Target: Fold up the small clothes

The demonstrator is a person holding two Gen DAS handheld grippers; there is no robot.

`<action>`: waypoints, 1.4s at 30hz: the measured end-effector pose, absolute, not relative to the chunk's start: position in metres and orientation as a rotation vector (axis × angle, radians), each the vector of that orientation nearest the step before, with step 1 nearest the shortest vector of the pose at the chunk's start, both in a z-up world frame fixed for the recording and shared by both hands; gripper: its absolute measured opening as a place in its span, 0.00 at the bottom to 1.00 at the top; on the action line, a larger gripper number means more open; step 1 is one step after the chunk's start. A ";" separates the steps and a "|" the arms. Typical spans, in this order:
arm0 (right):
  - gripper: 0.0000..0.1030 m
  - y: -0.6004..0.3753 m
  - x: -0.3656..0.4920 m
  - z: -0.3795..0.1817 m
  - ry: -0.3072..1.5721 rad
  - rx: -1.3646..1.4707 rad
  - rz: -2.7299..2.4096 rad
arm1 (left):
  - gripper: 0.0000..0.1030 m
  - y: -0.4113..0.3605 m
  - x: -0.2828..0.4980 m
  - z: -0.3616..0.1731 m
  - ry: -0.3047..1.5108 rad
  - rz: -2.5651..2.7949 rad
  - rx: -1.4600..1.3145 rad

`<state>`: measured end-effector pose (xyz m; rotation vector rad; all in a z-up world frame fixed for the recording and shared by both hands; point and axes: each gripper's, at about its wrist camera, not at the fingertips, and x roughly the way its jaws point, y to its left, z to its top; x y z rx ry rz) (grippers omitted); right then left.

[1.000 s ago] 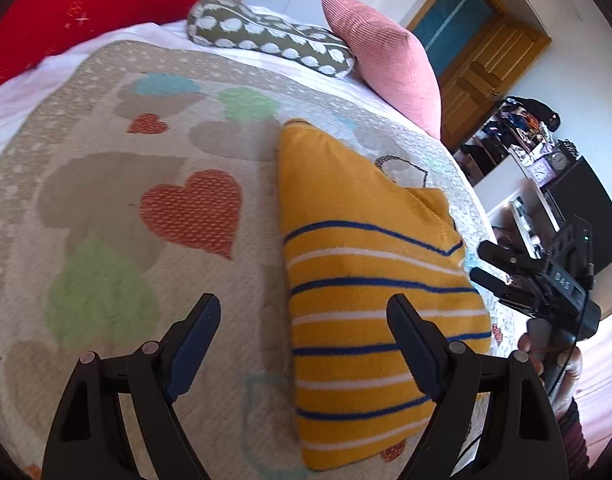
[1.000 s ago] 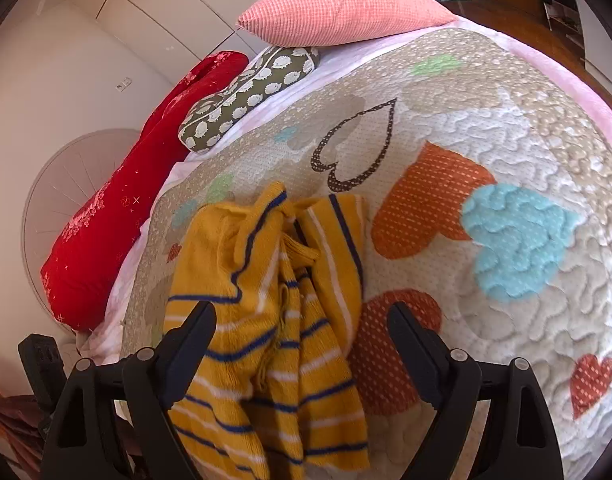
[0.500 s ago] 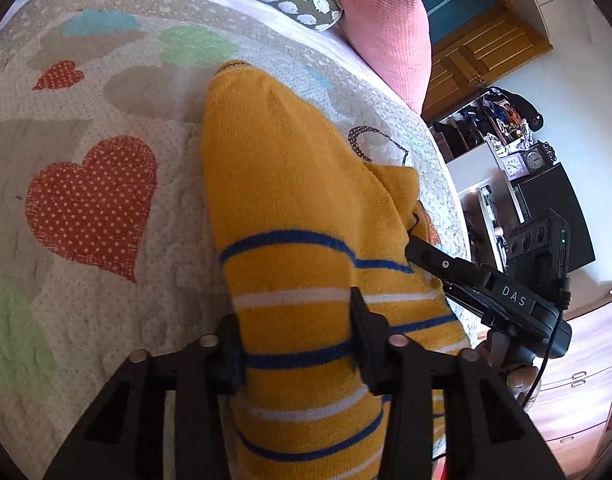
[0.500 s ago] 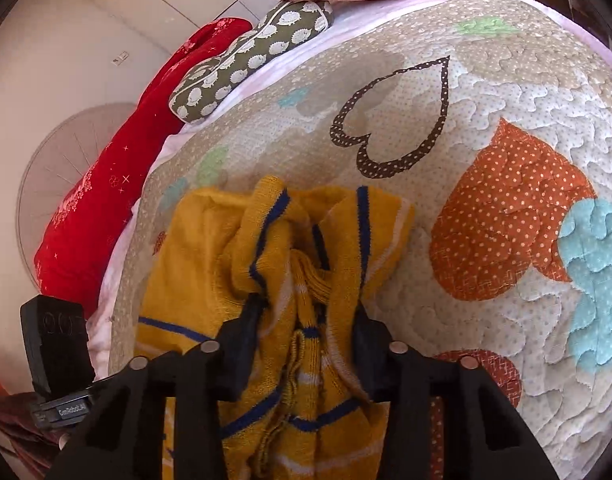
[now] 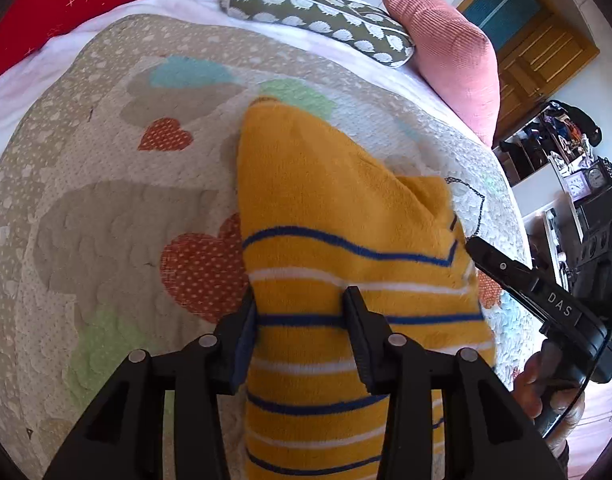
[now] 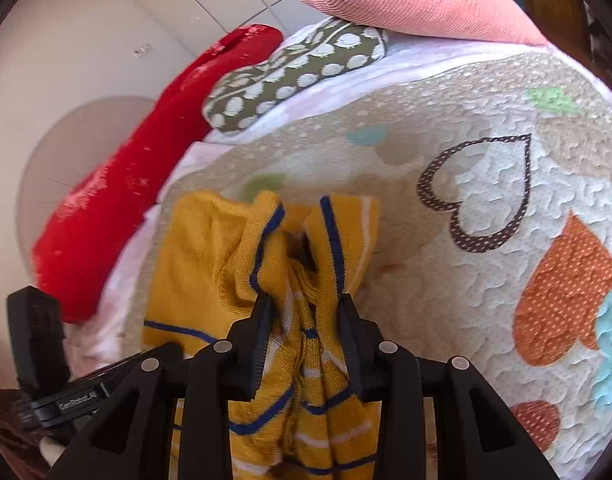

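Yellow striped garment (image 5: 325, 216) lies on the quilt (image 5: 106, 208) ahead of my claws; left gripper (image 5: 302, 320) and right gripper (image 6: 304, 320) both clench it. Soft, light knit, probably floppy, so I'd grip bunched edges.

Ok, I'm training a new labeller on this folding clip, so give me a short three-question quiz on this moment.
1. True or false: the left gripper is open, clear of the yellow striped garment.
2. What does the right gripper hold? A) the pink pillow B) bunched folds of the garment C) nothing
3. Fill in: the garment lies on a quilt patterned with ____.

Key: 1 false, it is shut on the garment; 2 B; 3 hearts.
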<state>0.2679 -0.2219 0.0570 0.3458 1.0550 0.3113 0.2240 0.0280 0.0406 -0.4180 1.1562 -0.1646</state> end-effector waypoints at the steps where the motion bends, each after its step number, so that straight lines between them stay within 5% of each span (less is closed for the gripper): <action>1: 0.36 -0.223 0.265 0.059 1.055 0.341 0.315 | 0.39 0.033 0.218 0.043 1.141 -0.179 -0.454; 3: 0.38 -0.230 0.256 0.070 1.029 0.362 0.355 | 0.39 0.046 0.201 0.053 1.095 -0.197 -0.500; 7: 0.59 -0.225 0.226 0.096 0.976 0.337 0.437 | 0.46 0.060 0.163 0.072 1.020 -0.155 -0.488; 11: 0.60 -0.199 0.209 0.084 1.035 0.266 0.459 | 0.48 0.061 0.133 0.083 0.984 -0.097 -0.435; 12: 0.59 -0.191 0.206 0.077 1.053 0.235 0.459 | 0.49 0.060 0.126 0.084 0.984 -0.085 -0.421; 14: 0.15 -0.180 0.204 0.064 1.095 0.171 0.461 | 0.49 0.057 0.110 0.086 0.980 -0.061 -0.388; 23: 0.14 -0.194 0.212 0.041 1.152 0.149 0.336 | 0.55 0.065 0.067 0.075 0.982 0.005 -0.424; 34: 0.24 -0.179 0.163 0.107 0.923 0.105 0.352 | 0.59 0.066 0.044 0.086 0.933 0.091 -0.349; 42: 0.27 -0.168 0.171 0.043 1.092 0.165 0.361 | 0.68 0.054 0.022 0.105 0.866 0.139 -0.232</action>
